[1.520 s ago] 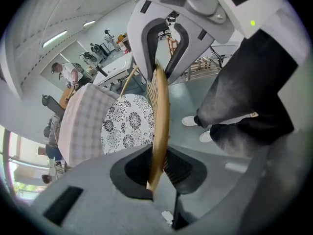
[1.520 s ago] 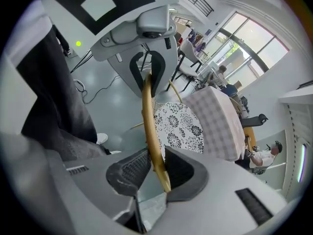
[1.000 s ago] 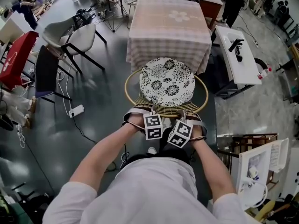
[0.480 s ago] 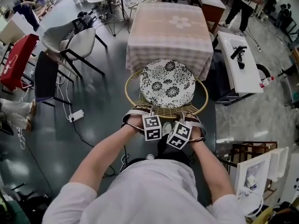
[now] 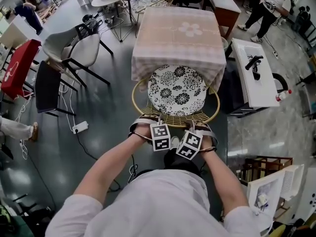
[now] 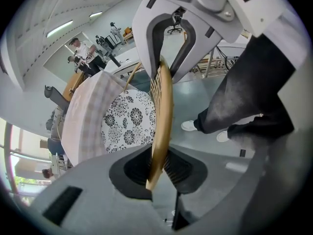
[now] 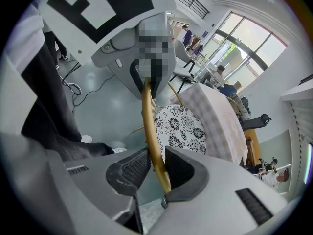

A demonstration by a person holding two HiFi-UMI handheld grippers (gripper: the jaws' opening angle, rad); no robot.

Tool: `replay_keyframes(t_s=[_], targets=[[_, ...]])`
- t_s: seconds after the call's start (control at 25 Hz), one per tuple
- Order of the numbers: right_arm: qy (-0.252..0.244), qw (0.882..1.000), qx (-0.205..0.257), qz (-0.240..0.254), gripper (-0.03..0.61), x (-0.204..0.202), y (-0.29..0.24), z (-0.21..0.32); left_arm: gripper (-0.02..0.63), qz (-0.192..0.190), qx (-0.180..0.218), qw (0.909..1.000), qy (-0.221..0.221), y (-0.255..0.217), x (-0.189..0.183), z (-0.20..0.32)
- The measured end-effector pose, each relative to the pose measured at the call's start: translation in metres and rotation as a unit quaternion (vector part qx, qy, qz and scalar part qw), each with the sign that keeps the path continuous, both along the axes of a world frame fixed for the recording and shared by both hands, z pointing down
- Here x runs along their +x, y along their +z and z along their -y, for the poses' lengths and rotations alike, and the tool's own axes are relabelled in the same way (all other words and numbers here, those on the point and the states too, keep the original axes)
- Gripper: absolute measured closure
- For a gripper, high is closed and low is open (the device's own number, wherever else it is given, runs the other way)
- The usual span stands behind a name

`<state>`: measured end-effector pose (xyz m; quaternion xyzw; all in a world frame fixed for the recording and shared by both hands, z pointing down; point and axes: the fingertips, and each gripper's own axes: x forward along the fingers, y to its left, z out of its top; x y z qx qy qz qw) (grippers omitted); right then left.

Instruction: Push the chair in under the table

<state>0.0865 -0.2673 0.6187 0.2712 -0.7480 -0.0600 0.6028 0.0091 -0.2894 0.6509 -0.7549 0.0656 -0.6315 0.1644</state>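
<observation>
Left gripper [image 6: 156, 168] and right gripper [image 7: 156, 173] fingers grip the chair [image 5: 176, 90] back rim at 6 o'clock, side by side for an even push. Its seat front reaches the bench [image 5: 177, 33] at 12 o'clock.

I've got the left gripper [image 5: 157, 119] and right gripper [image 5: 190, 121] side by side on the back rim of the chair [image 5: 177, 90], whose front meets the table [image 5: 178, 31] beyond.

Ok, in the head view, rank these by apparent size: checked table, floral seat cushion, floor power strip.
Largest: checked table
Next: floral seat cushion, though it sits nearer the camera, which flatters it
Smallest by far: power strip
</observation>
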Motion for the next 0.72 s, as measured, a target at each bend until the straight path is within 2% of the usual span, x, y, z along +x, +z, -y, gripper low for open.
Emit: replay_keyframes(t_s=[0.28, 0.48, 0.72], targets=[[-0.007, 1.0, 0.005, 0.004, 0.502, 0.01, 0.0, 0.032, 0.549, 0.004, 0.0, 0.9999, -0.009, 0.001, 0.008, 0.029], [-0.014, 1.0, -0.014, 0.014, 0.502, 0.017, 0.002, 0.047, 0.549, 0.002, 0.0, 0.9999, -0.017, -0.001, 0.017, 0.049], [-0.021, 1.0, -0.002, 0.02, 0.502, 0.024, -0.003, 0.07, 0.548, 0.007, -0.002, 0.9996, -0.028, -0.002, 0.023, 0.067]])
